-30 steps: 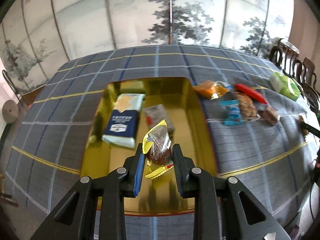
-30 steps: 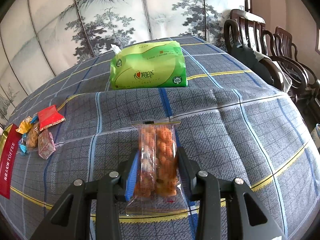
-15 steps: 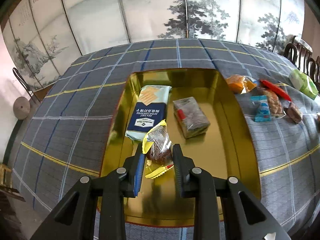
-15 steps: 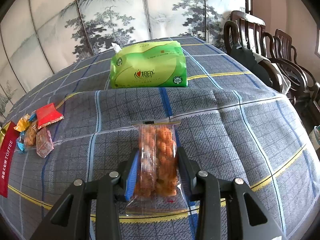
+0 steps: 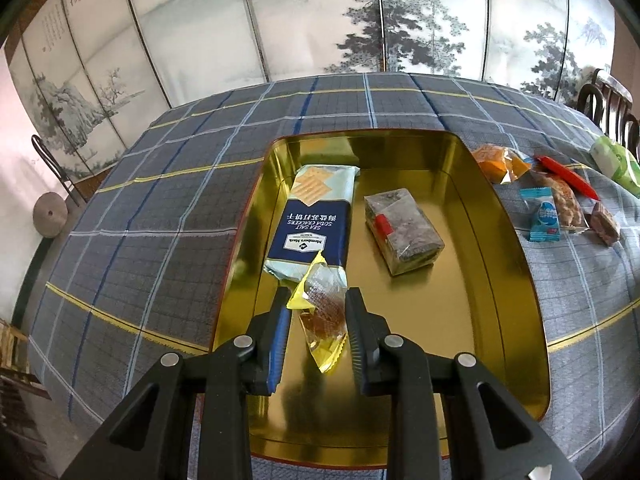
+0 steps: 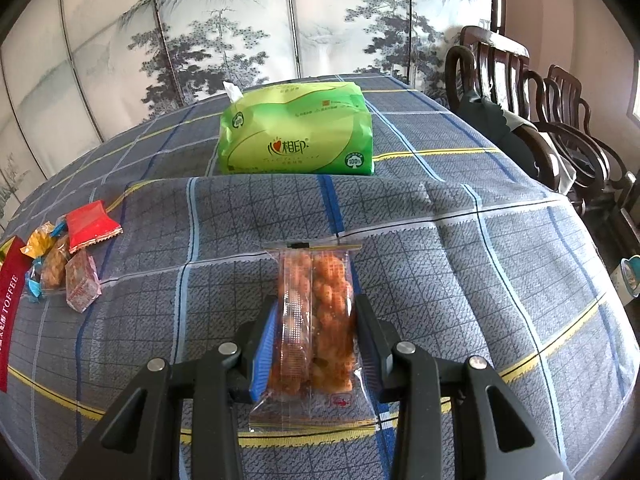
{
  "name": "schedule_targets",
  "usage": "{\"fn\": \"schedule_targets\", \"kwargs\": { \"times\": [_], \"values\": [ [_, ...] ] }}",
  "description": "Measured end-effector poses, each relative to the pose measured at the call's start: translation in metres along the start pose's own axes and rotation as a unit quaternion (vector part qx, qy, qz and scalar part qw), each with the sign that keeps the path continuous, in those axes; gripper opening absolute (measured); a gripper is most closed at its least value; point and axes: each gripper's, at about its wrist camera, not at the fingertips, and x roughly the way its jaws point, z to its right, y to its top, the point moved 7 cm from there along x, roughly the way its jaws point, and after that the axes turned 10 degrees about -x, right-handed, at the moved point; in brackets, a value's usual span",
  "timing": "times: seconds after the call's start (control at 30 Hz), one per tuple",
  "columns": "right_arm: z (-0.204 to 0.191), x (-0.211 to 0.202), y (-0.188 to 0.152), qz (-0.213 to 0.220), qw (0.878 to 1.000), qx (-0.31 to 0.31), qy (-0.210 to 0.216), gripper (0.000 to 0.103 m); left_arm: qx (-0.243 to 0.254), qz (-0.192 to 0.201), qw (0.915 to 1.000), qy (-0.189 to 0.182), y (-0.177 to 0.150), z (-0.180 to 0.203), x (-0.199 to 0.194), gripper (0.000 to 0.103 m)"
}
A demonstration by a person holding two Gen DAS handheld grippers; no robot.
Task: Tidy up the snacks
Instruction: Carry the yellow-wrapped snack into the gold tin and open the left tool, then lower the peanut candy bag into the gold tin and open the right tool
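My left gripper (image 5: 316, 312) hangs over the near part of a gold tin tray (image 5: 516, 280). Between its jaws is a yellow-wrapped brown snack (image 5: 322, 312); the jaws stand a little wider than the packet, which tilts loosely. In the tray lie a blue soda cracker pack (image 5: 316, 216) and a clear-wrapped dark bar (image 5: 404, 232). My right gripper (image 6: 316, 320) is shut on a clear packet of orange fried snacks (image 6: 316, 320) just above the tablecloth.
Several loose snacks (image 5: 548, 204) lie on the checked tablecloth right of the tray; they also show at the left of the right wrist view (image 6: 68, 256). A green tissue pack (image 6: 296, 136) stands behind. Wooden chairs (image 6: 532, 112) line the right edge. A red tin lid (image 6: 10, 300) lies far left.
My left gripper moved left and closer over the tray, and its jaws have spread slightly, so the yellow snack tilts and sags. The right gripper holds still with its packet.
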Motion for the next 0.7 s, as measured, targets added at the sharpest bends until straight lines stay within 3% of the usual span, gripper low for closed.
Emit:
{"fn": "schedule_targets", "kwargs": {
  "times": [0.2,0.47,0.7],
  "values": [
    [0.000,0.000,0.000,0.001,1.000,0.002,0.002,0.037,0.004,0.006,0.9999,0.010,0.003,-0.001,-0.003,0.031],
    [0.004,0.000,0.001,-0.005,1.000,0.027,0.014,0.037,-0.020,0.031,0.9993,-0.005,0.014,-0.010,-0.022,0.057],
    [0.000,-0.010,-0.010,-0.006,0.997,0.059,0.047,0.037,-0.020,0.040,0.9990,-0.005,0.014,-0.012,-0.038,0.058]
  ]
}}
